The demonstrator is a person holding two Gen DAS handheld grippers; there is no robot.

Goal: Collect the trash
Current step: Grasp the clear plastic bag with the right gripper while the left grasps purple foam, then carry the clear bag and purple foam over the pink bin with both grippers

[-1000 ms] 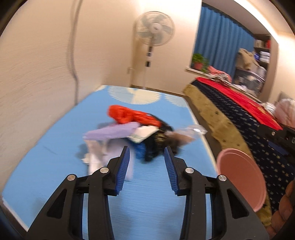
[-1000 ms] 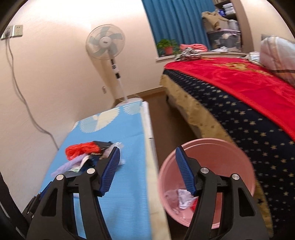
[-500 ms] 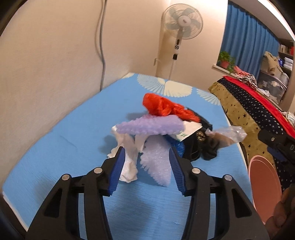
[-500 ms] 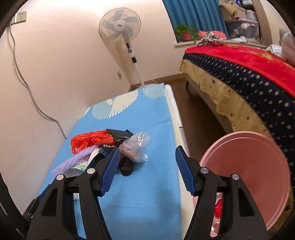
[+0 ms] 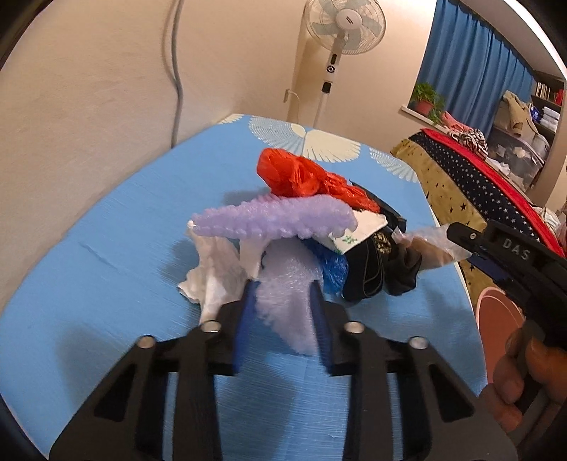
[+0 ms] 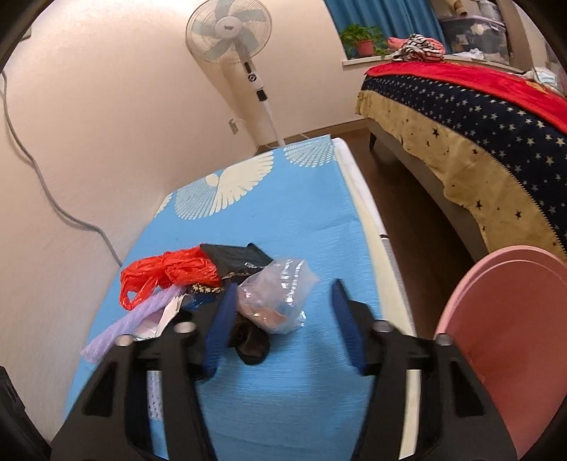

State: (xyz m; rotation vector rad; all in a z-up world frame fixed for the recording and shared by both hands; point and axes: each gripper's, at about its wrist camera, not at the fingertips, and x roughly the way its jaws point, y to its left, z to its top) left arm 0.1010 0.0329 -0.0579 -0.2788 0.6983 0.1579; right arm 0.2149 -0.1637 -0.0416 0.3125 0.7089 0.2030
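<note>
Both grippers work over a blue mat (image 5: 117, 269) with a pile of trash near its right edge. Left gripper (image 5: 283, 301) has just been closing, and its blue pads now press on the near end of a lilac foam sleeve (image 5: 283, 308) that hangs down between them. A second lilac foam piece (image 5: 276, 218) lies across the top of the pile, just beyond. Under it to the left sits crumpled white paper (image 5: 212, 280); behind it is a red bag (image 5: 301, 177), and to its right a white wrapper (image 5: 361, 230), a blue scrap (image 5: 333, 269) and black cloth (image 5: 379, 273).

Right gripper (image 6: 280, 319) has also been closing, yet its jaws stand apart with nothing pressed. A clear bag (image 6: 276, 298) with something brownish inside lies between the pads, nearer the left one, and whether that pad touches it cannot be told. The gap to the right pad is plain. Black cloth lies just under the bag's near side.

In the left view the right gripper reaches in from the right, its tip at the clear bag, with fingers (image 5: 514, 372) of the hand below it. A pink bin (image 6: 503, 340) stands off the mat's right edge, near the bed (image 6: 496, 142). A fan (image 6: 230, 32) stands at the far wall.
</note>
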